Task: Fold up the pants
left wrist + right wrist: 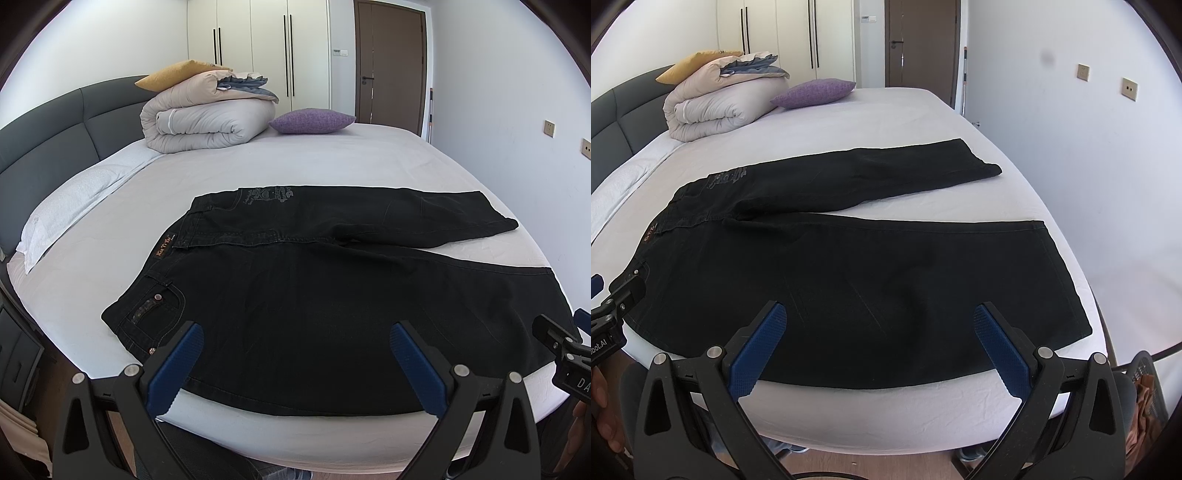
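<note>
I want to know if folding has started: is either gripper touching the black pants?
Cannot tell. In both wrist views the open left gripper and right gripper overlap the black pants; neither view shows a contact or gap plainly.

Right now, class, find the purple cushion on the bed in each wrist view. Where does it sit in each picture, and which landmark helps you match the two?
Left wrist view: the purple cushion sits upper centre, just right of the folded duvet.
Right wrist view: the purple cushion sits upper left of centre, again just right of the folded duvet.
Shared landmark: the brown door behind the cushion.
</note>
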The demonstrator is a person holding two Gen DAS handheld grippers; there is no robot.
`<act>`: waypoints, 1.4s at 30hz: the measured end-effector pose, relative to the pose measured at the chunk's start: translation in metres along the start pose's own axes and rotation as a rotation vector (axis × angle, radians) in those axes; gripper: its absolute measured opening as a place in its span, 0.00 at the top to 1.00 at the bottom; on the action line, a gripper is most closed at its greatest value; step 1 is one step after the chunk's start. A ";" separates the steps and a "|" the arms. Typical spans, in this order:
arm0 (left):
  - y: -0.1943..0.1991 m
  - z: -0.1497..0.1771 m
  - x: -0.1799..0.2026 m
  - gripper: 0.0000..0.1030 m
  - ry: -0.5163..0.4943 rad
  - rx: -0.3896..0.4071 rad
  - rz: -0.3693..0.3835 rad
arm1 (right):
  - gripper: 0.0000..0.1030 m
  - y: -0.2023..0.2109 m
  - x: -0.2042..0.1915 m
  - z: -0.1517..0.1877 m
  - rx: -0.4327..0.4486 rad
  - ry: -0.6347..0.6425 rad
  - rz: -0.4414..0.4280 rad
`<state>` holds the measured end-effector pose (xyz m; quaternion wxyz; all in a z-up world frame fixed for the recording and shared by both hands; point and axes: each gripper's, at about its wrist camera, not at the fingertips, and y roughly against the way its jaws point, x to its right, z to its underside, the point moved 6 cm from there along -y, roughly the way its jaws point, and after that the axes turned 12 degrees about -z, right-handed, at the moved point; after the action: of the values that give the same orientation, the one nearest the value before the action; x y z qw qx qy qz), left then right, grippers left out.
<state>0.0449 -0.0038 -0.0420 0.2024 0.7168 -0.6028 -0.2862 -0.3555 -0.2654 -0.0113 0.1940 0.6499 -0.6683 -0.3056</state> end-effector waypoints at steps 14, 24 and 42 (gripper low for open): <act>0.000 0.001 -0.002 0.00 0.002 -0.003 0.001 | 0.00 0.000 -0.003 -0.001 -0.009 0.004 -0.004; -0.001 0.006 -0.003 0.00 0.005 -0.007 -0.010 | 0.00 -0.001 -0.004 -0.001 -0.018 0.003 -0.009; -0.080 -0.013 -0.050 0.00 0.004 -0.123 0.134 | 0.00 -0.042 -0.018 -0.043 -0.031 0.082 -0.290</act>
<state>0.1076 0.0592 -0.0744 0.2659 0.6615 -0.6303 -0.3072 -0.2943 -0.2533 -0.0055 0.1849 0.7486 -0.5539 -0.3141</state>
